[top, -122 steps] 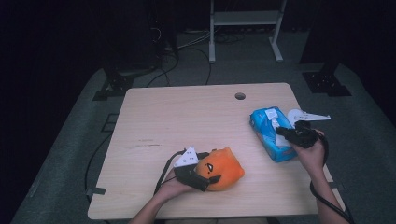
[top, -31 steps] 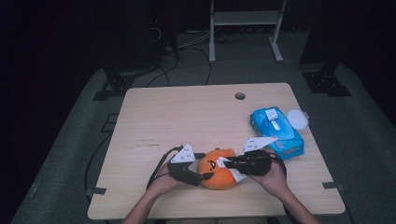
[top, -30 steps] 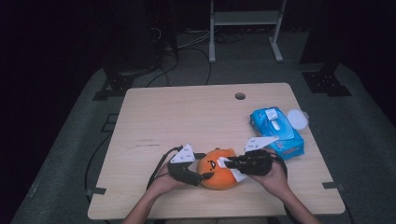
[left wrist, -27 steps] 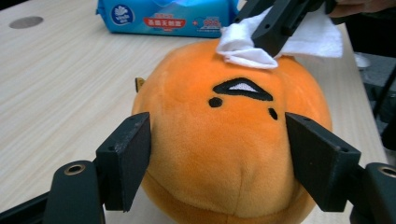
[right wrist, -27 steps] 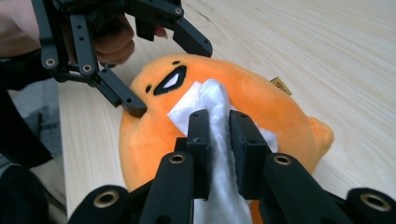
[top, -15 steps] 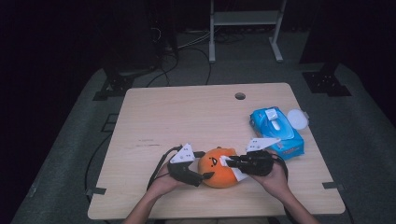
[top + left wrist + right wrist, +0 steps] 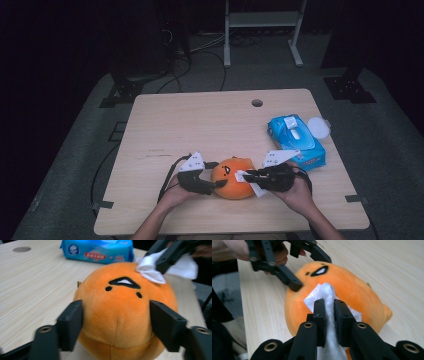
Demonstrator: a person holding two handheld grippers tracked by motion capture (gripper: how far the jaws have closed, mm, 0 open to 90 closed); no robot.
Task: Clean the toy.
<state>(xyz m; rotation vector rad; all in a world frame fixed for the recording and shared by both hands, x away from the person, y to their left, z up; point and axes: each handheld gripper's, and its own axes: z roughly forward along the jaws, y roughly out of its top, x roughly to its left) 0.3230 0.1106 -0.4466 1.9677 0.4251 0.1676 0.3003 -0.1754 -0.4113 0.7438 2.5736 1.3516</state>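
the orange plush toy [image 7: 231,178] sat near the table's [image 7: 210,125] front edge, with the blue wipes pack [image 7: 295,141] at its two o'clock. the left gripper [image 7: 212,185] straddled the toy from nine o'clock, jaws part open and pressed on its sides, having just closed a little. the right gripper [image 7: 246,176], nearly shut on a white wipe [image 7: 324,296], met the toy's top from three o'clock, ready for wiping toward nine.

The right tongs [image 7: 329,308] pinch a white wipe [image 7: 325,296] between their black jaws — its free end presses on the orange plush toy [image 7: 352,287] just ahead of them. Beyond the toy, up and to the left, the left tongs [image 7: 298,267] clasp its far side, with the pale wooden counter [image 7: 387,262] underneath.
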